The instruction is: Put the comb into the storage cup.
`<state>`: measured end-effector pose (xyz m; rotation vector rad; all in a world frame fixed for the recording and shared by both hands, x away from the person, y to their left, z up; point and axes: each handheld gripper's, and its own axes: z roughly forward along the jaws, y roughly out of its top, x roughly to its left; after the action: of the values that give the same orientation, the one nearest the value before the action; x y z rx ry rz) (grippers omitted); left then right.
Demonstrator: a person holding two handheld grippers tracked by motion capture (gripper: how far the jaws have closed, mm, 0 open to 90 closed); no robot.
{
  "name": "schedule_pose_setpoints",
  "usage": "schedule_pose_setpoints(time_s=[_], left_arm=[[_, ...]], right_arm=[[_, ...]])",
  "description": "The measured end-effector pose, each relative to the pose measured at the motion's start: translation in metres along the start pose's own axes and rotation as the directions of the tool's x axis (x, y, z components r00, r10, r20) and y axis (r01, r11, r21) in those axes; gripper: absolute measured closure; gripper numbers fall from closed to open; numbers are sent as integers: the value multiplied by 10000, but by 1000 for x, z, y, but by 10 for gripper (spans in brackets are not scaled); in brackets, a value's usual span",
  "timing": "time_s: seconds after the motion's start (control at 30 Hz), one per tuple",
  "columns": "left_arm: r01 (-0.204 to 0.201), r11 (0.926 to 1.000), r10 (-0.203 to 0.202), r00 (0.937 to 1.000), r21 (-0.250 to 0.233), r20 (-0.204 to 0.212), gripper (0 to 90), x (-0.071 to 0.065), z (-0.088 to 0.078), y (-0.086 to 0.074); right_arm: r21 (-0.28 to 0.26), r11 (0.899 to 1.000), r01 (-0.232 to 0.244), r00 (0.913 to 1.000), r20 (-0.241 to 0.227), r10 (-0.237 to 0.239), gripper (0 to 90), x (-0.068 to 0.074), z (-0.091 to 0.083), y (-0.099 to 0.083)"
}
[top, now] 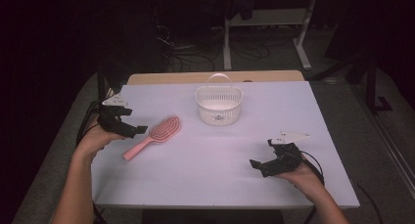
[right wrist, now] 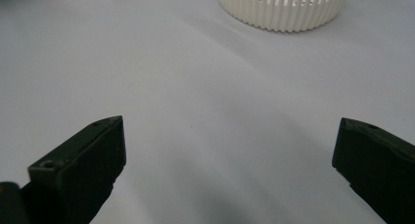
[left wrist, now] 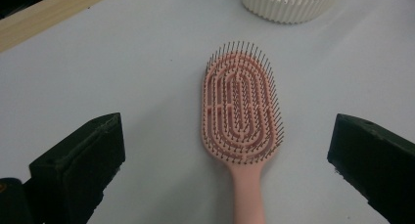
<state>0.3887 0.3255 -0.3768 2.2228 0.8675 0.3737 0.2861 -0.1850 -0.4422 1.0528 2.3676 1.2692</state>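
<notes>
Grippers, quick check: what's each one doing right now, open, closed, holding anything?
Left gripper: open, empty, jaws either side of the pink plastic paddle hairbrush, not touching it.
Right gripper: open, empty, above bare white table.

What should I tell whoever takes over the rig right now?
Left gripper: open, jaws wide, aimed at the pink hairbrush from its handle end, not touching it.
Right gripper: open, holding nothing, low over bare table at the near right.
Hairbrush: flat on the table, bristles up, head toward the white basket.
Basket: upright behind the brush, handle raised; it looks empty.
Done: nothing grasped yet.
Left: probably close on the brush handle, lift it, and likely put it in the basket.
</notes>
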Motion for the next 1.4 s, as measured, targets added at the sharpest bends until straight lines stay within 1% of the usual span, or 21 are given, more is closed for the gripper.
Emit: schedule_pose_setpoints(time_s=[0.17,0.33,0.67,0.9,1.1,1.3,1.4], left_arm=[[-30,9998,29,10000,213,55,3,-1,3,0],[-5,9985,0,10000,543,100,3,-2,6,-1],[-39,9955,33,10000,948,63,3,-4,11,-1],[-124,9903,115,9999,1383,77,3,-7,18,-1],[-119,9866,106,9999,1630,87,3,-7,21,-1],[-128,9813,113,9999,1922,89,3,-8,26,-2],[-206,9758,202,9998,2176,38,3,-9,29,-2]], right_arm=[[7,10000,-4,10000,3,4,0,0,-1,0],[1,10000,12,10000,5,-12,0,1,0,0],[0,10000,39,10000,1,-39,0,1,0,0],[9,10000,45,10000,-5,-45,0,0,0,0],[7,10000,28,10000,-7,-28,0,0,0,0],[32,10000,42,10000,-4,-42,0,1,0,0],[50,10000,55,10000,-9,-55,0,1,1,0]])
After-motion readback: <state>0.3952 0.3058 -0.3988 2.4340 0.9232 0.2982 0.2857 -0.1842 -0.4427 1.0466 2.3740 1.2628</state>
